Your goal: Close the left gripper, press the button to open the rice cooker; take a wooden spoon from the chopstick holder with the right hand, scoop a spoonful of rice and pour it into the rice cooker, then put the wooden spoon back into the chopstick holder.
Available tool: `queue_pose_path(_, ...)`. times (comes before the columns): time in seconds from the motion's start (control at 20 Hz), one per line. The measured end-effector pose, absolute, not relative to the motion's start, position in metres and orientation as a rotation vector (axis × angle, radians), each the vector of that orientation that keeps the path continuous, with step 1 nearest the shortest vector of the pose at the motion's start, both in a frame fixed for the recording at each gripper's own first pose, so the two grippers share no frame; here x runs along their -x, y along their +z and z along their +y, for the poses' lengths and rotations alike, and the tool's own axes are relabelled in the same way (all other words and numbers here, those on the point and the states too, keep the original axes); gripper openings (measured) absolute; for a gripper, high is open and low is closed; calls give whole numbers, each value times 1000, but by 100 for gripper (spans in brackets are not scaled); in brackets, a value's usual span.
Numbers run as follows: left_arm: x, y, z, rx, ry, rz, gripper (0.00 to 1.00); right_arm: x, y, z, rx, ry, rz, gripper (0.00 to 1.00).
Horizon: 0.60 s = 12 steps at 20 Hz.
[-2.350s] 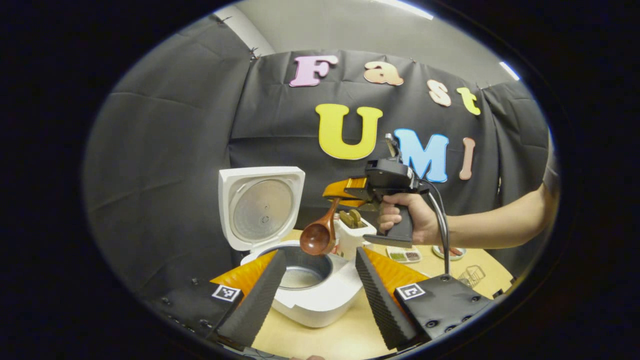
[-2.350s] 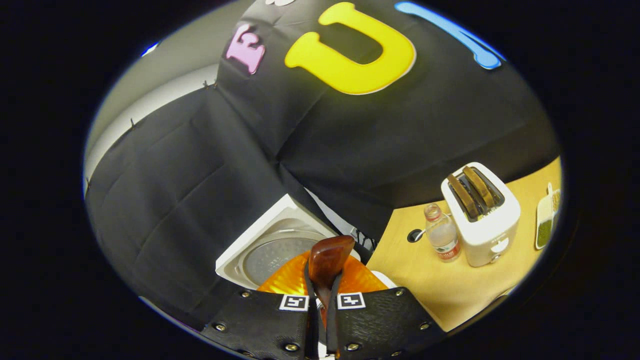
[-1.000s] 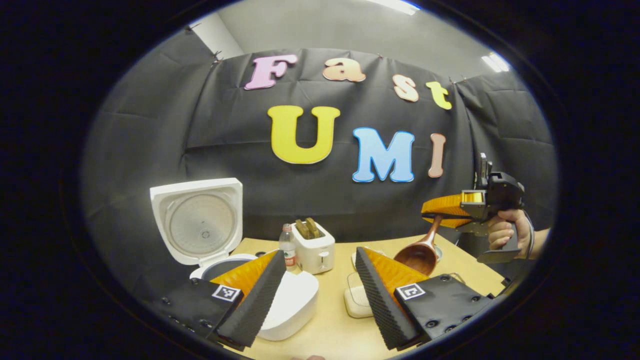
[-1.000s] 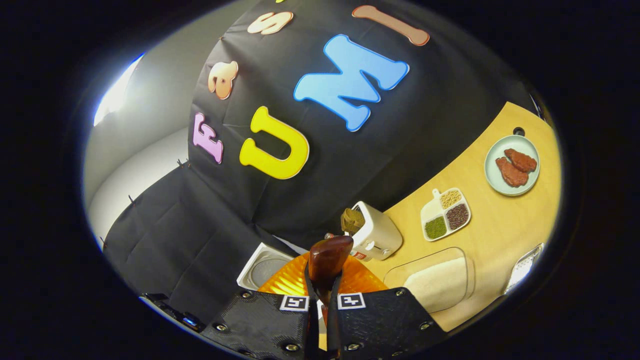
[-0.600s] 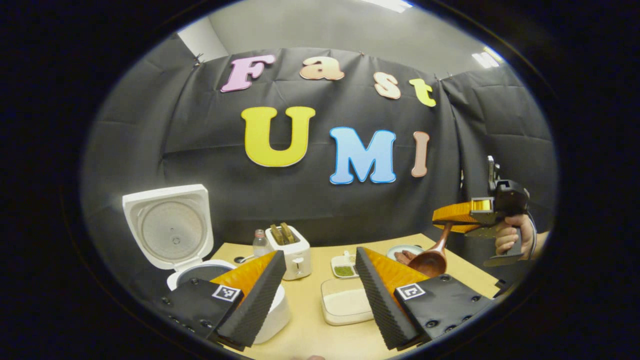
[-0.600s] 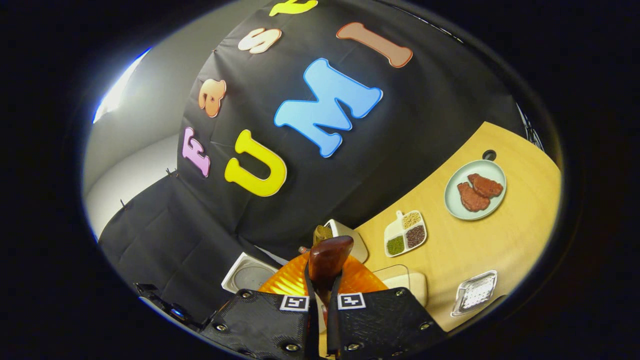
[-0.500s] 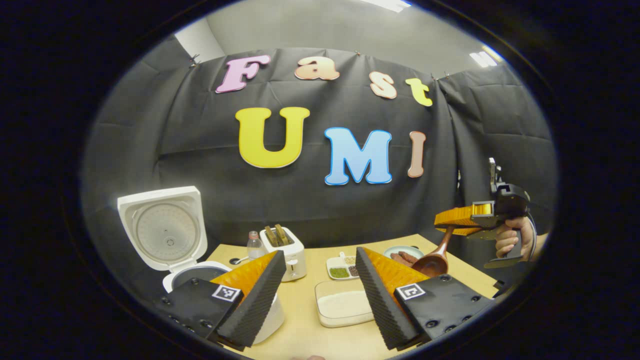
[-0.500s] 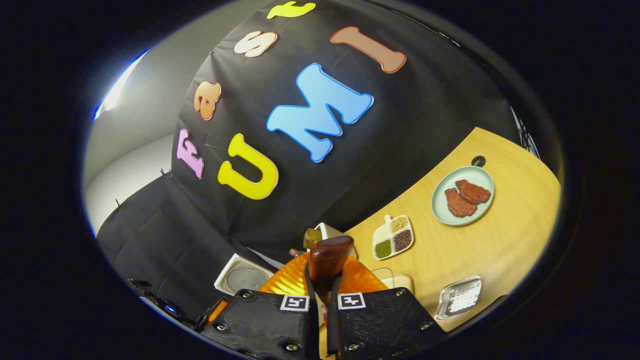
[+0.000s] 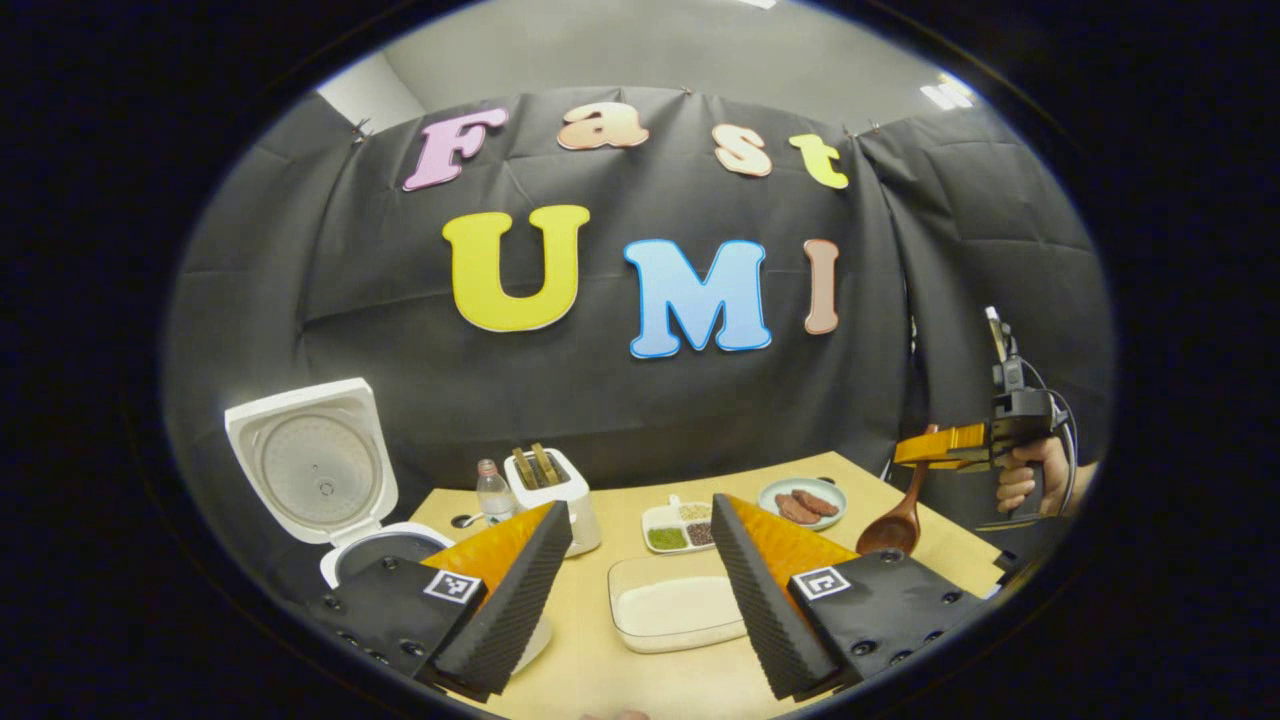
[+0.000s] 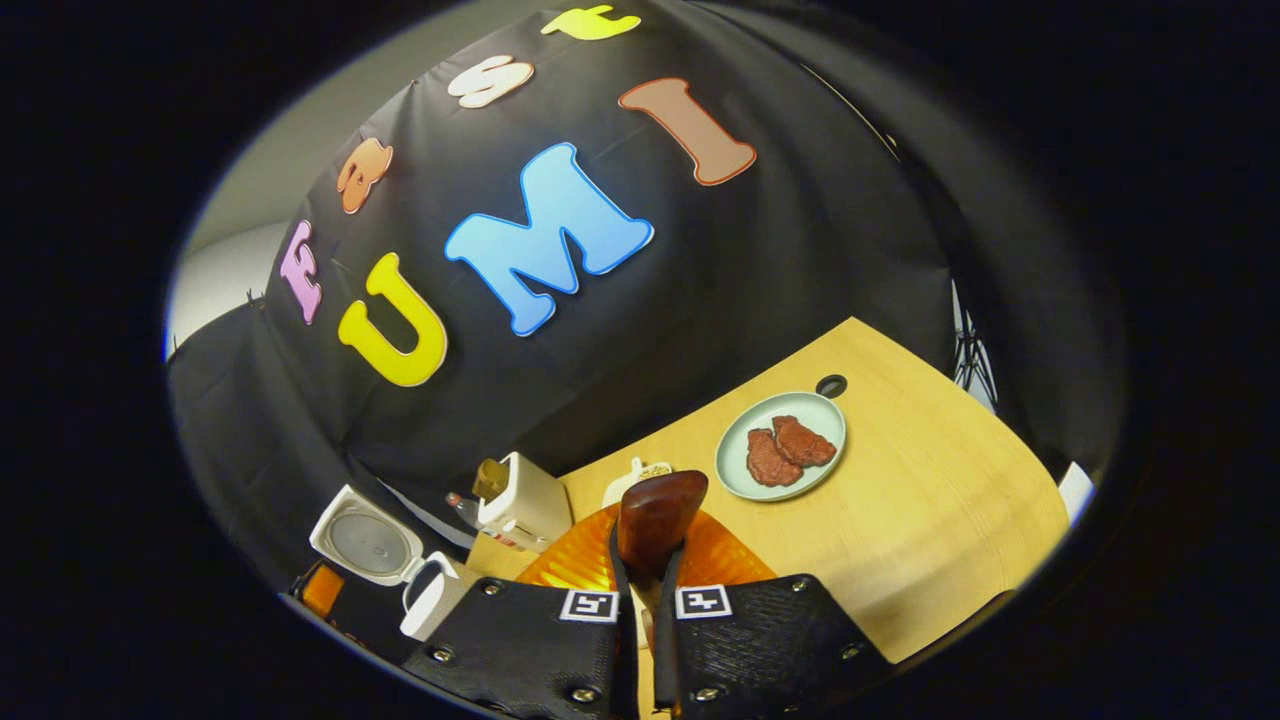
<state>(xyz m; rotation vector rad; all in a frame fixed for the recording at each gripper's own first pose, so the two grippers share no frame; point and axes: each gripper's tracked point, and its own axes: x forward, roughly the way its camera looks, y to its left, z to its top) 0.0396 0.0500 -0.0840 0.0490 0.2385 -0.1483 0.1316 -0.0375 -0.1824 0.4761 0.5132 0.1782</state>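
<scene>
right claw (image 10: pixel 640 600) has swung rightward pinching wooden spoon (image 9: pixel 893 528); left claw (image 9: pixel 640 560) spread

light: even, overhead | focus: sharp | shadows: soft | edges: strong fisheye bending

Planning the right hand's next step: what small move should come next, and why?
Probably lower the wooden spoon toward the chopstick holder, which I can't see. The right tool grips its handle off the table's right end, bowl down, and the rice cooker stands open.
</scene>
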Motion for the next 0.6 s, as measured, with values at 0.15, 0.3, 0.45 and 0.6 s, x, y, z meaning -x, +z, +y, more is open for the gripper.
queue_pose_path(0.15, -40, -86, 39, -20, -150, 248, 100, -134, -214, -39, -404, 134, 548, 6)
queue_pose_path(0.3, -37, -84, 33, -17, -143, 253, 100, -135, -248, -31, -358, 98, 598, 6)
queue_pose_path(0.45, -35, -89, 34, -23, -132, 267, 100, -135, -283, -22, -319, 81, 652, 7)
queue_pose_path(0.6, -32, -89, 41, -24, -119, 277, 100, -132, -296, -17, -267, 106, 628, 7)
